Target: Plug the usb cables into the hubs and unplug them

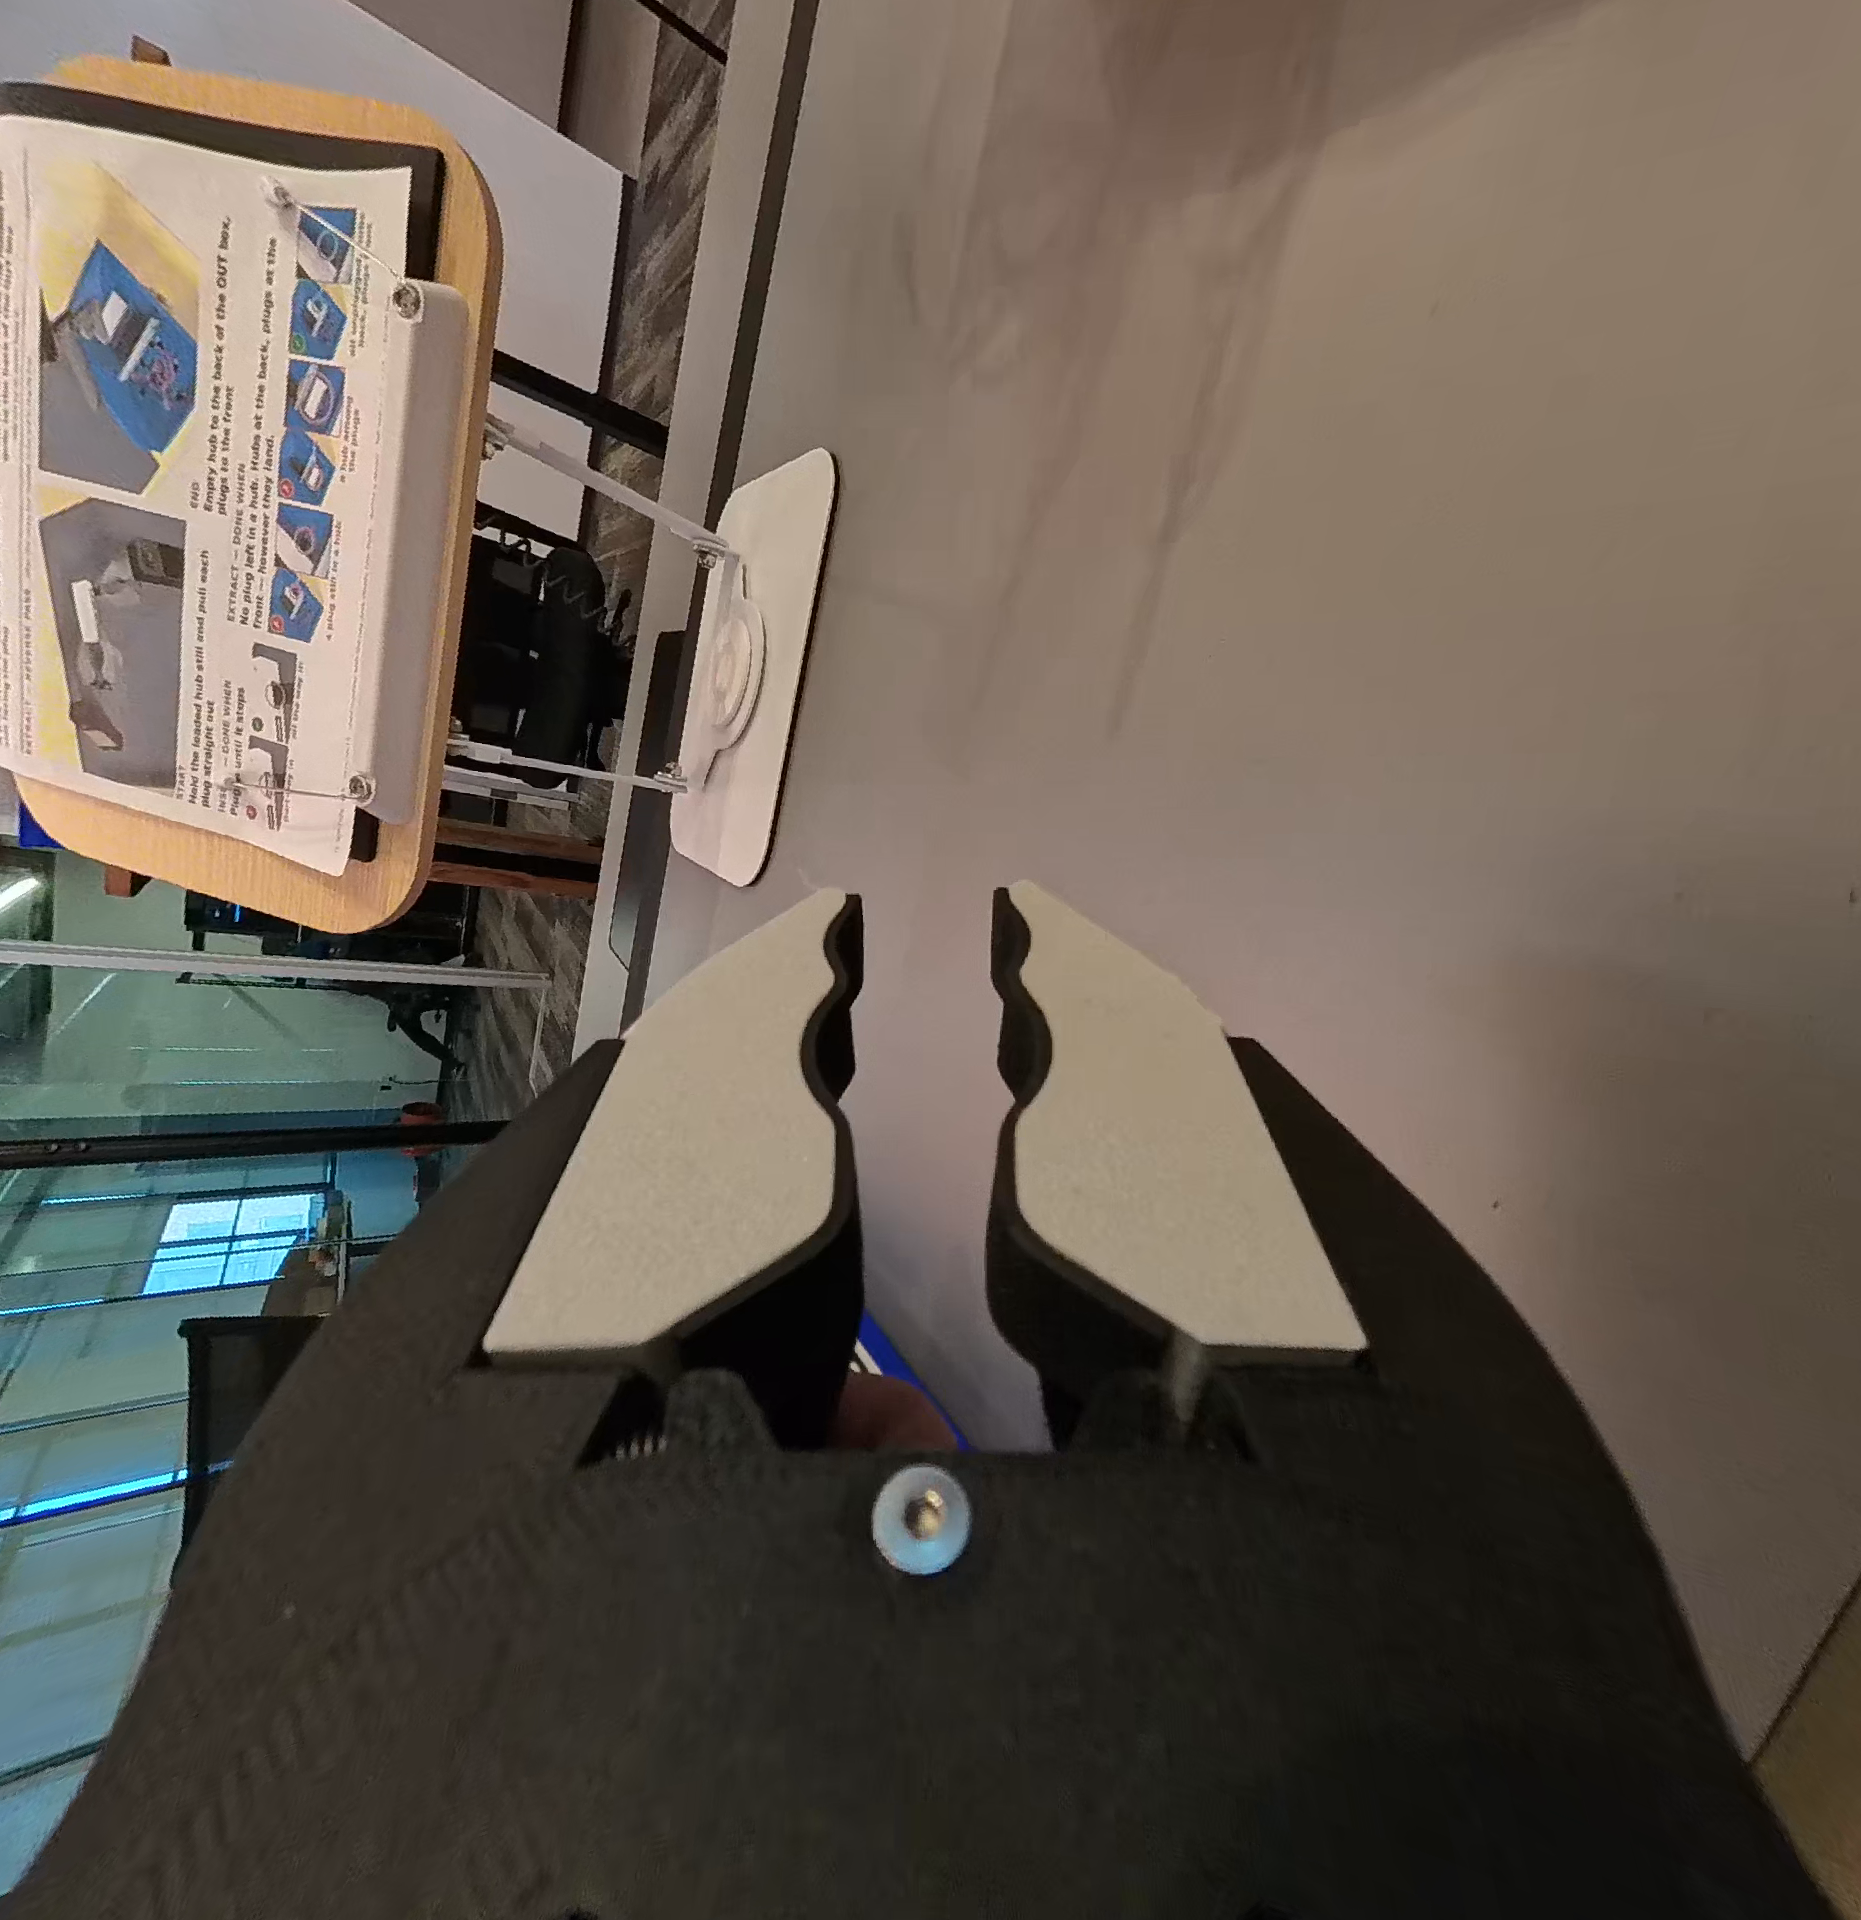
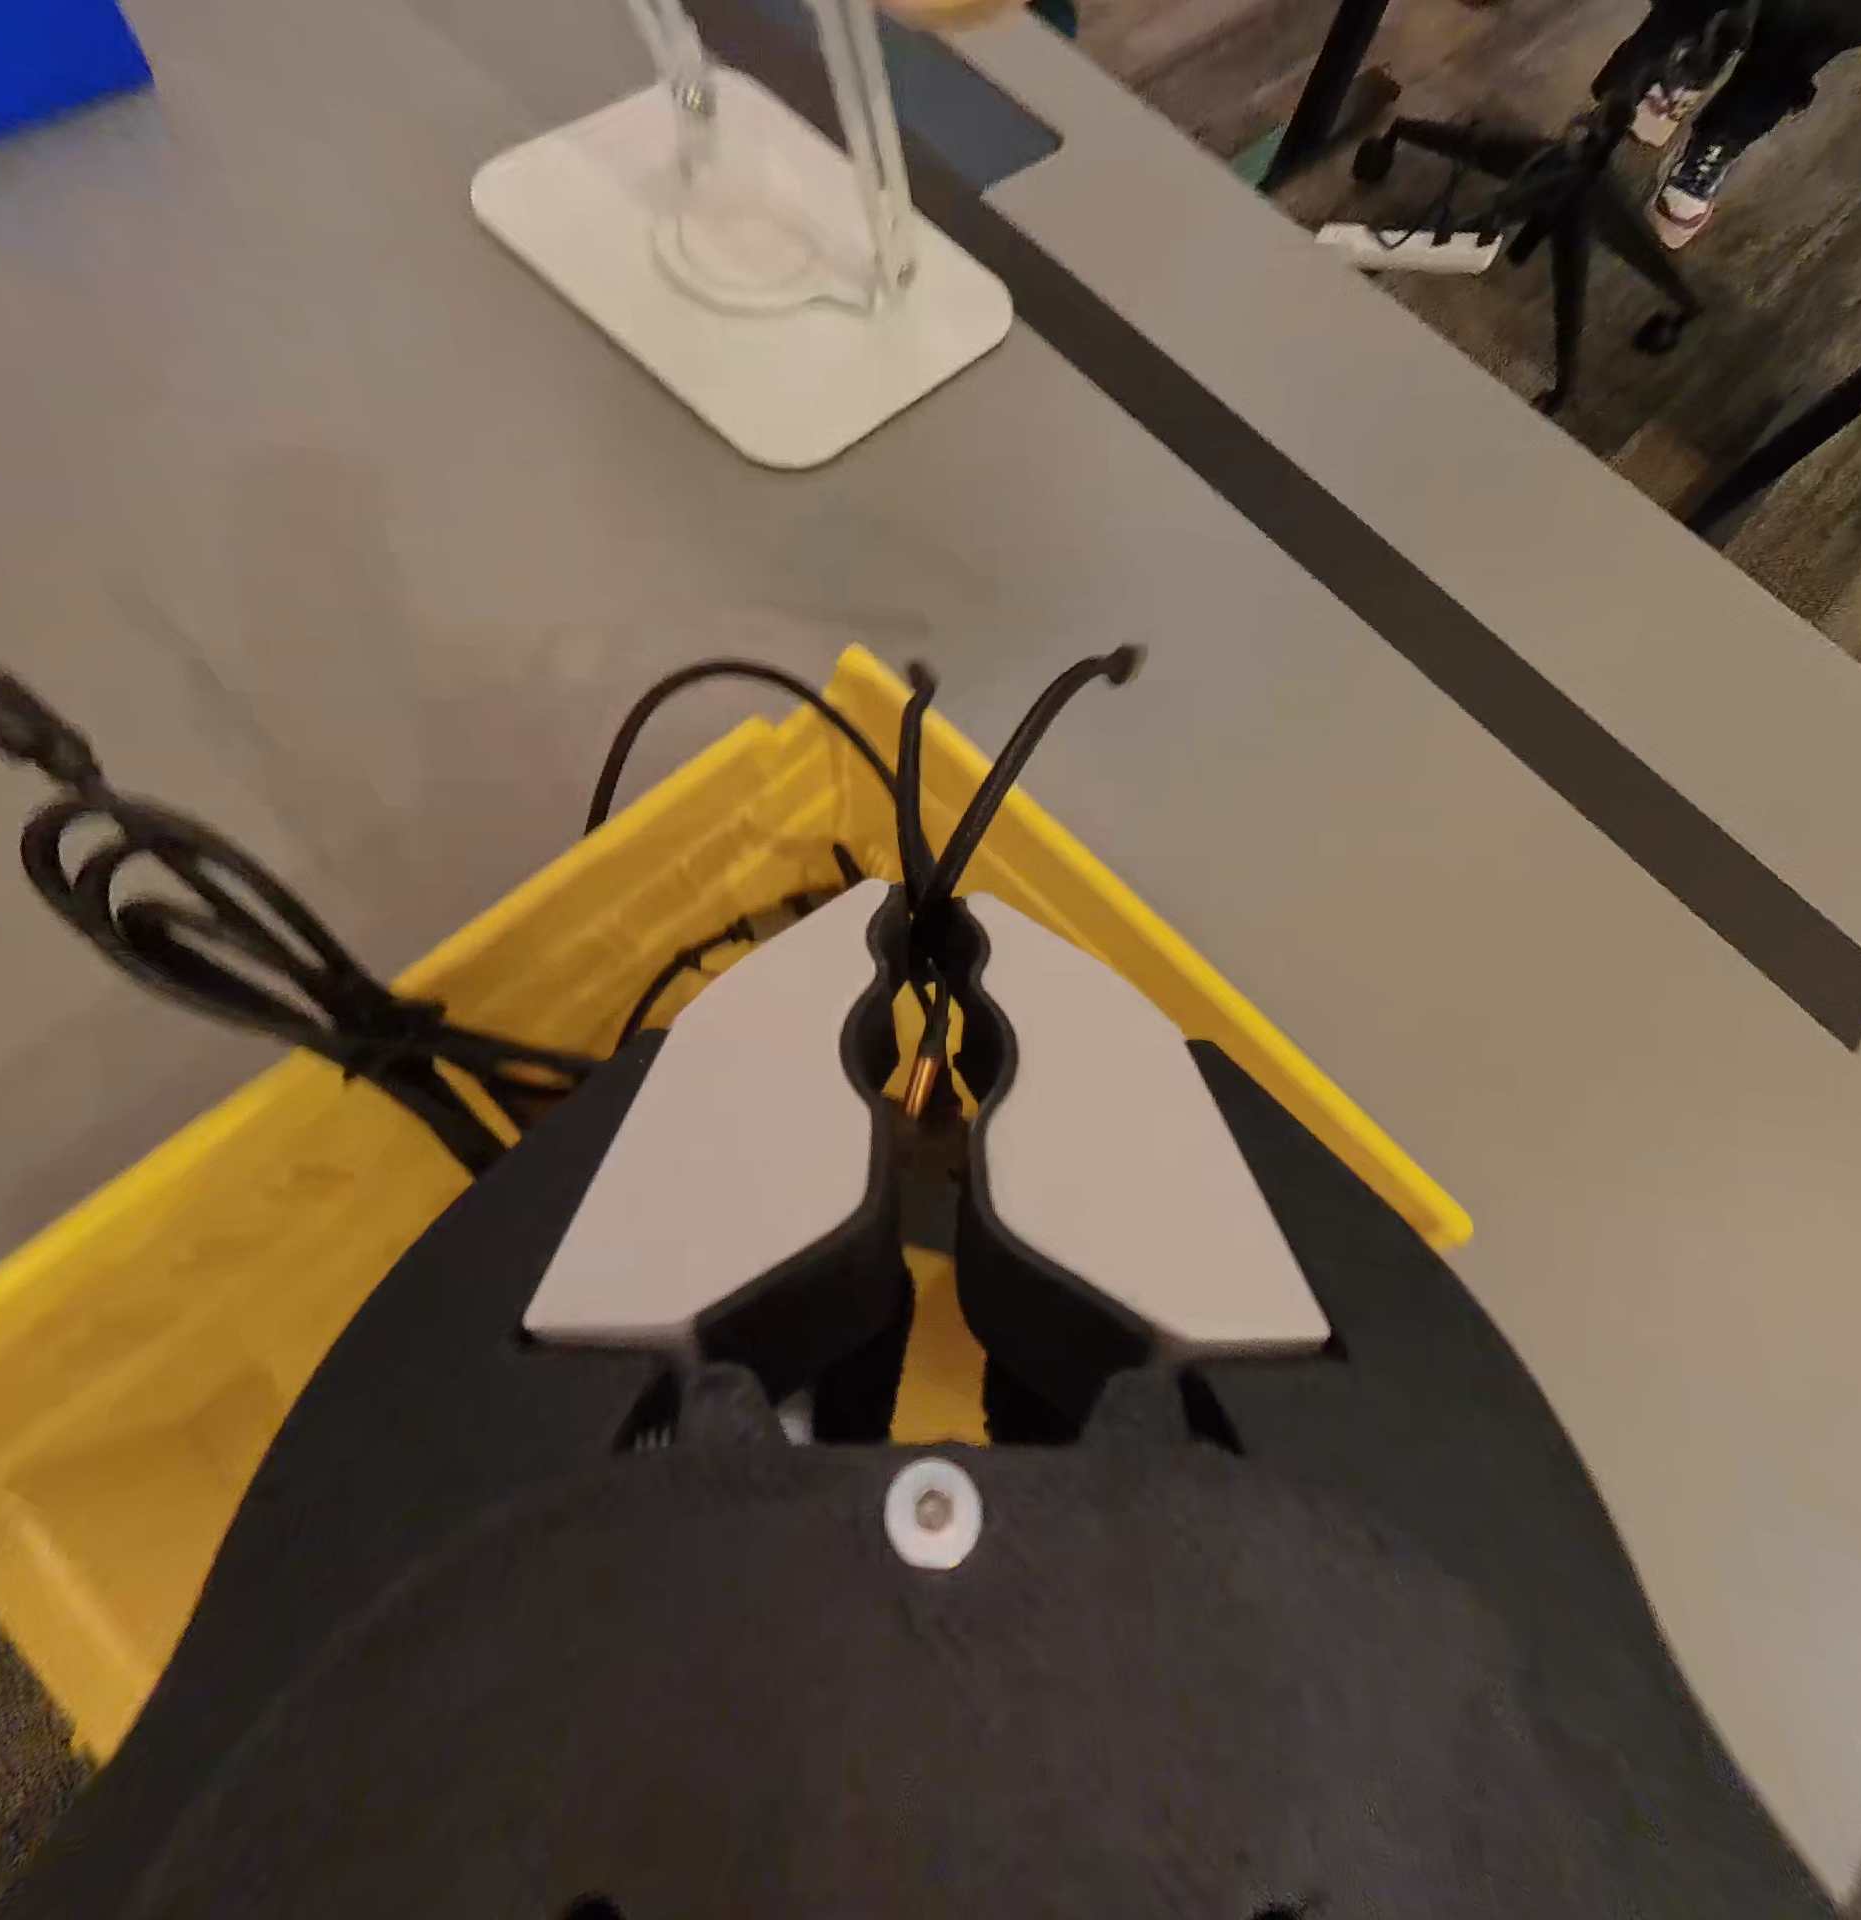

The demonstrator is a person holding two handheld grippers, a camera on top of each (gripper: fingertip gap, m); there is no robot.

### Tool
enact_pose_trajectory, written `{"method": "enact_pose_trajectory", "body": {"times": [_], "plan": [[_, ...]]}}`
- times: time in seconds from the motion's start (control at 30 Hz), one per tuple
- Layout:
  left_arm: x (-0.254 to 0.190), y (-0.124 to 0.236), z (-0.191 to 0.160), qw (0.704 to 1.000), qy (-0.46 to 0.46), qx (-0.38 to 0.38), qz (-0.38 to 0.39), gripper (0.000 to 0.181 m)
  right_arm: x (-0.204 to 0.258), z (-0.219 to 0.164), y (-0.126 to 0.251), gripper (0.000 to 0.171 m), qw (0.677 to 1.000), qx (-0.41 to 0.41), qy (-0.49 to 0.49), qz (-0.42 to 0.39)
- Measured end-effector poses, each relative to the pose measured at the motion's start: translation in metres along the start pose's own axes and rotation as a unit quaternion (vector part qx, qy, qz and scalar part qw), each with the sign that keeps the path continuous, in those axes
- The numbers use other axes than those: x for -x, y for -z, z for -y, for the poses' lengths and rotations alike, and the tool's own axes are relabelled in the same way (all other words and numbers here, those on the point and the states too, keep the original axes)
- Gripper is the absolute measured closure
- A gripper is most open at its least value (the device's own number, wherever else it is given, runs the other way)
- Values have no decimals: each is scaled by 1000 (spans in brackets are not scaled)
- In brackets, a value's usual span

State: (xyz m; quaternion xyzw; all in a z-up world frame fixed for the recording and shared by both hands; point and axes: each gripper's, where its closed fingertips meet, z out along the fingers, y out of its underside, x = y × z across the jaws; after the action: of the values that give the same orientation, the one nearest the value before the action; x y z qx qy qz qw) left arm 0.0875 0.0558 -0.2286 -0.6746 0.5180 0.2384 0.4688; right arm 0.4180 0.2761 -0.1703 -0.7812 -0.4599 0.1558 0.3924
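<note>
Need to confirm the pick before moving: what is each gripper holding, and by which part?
Right gripper pinches thin black cables along their cords, above the yellow bin. Left gripper is open, empty.

Right wrist view: bin [image 2: 1165,914] on the table [image 2: 1321,727], directly under and ahead of the right gripper [image 2: 928,914]. Thin cables [image 2: 1019,748] pinched between its fingers, rising past the tips over the bin's far corner. Bundled cable [image 2: 209,914] draped over the bin's left rim. Stand base [image 2: 801,384] farther back on the table, well apart from the bin. Left wrist view: left gripper [image 1: 926,935] over bare table, stand base ahead, sheet [image 1: 178,468] held on the stand
</note>
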Motion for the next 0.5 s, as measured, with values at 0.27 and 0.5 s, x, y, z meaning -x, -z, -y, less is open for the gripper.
{"method": "enact_pose_trajectory", "body": {"times": [0.27,0.5], "plan": [[-5,-1,3,1000,-9,1,-3,158,29,-75,-10,165,969,221,110,31],[-9,-2,2,1000,-16,4,-7,158,34,-85,-31,164,910,390,137,42]]}}
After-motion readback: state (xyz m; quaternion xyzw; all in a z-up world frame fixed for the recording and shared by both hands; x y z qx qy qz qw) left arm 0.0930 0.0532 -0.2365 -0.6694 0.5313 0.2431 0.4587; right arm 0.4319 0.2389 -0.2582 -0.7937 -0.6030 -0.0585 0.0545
